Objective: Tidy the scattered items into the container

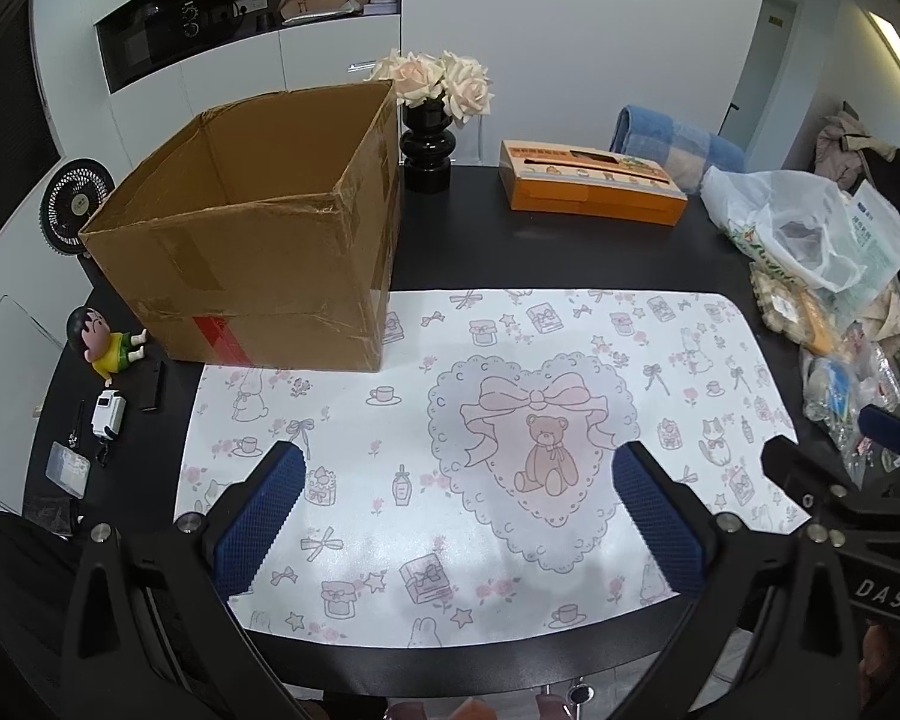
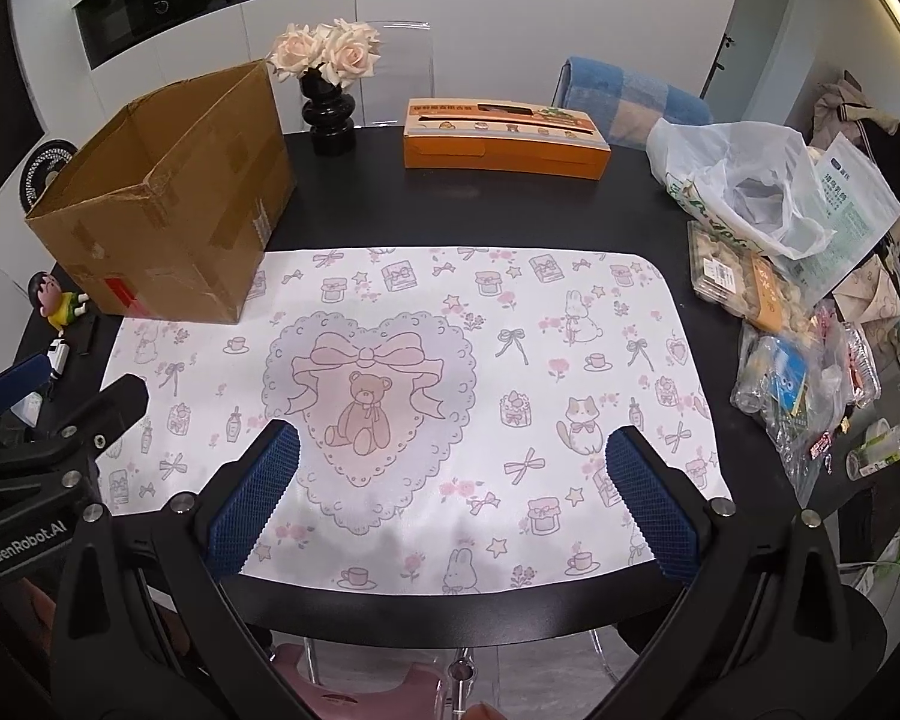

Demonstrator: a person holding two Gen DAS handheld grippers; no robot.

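Observation:
An open brown cardboard box (image 1: 240,228) (image 2: 168,210) stands at the far left of the patterned mat (image 1: 390,420) (image 2: 510,312). To the left of the box lie a cartoon figurine in a yellow shirt (image 1: 111,342) (image 2: 60,303), a small white toy (image 1: 108,414), a flat black piece (image 1: 153,384) and a clear plastic case (image 1: 69,468). My left gripper (image 1: 457,453) hangs open over the mat's near half, holding nothing. My right gripper (image 2: 453,432) is open too and empty, above the bear-and-heart print.
At the back of the black table (image 2: 570,210) stand a black vase of pale roses (image 2: 327,114) and an orange tissue box (image 2: 504,141). White plastic bags (image 2: 750,180), a snack tray (image 2: 744,288) and wrapped packets (image 2: 804,384) crowd the right edge. A small fan (image 1: 72,207) sits behind the box.

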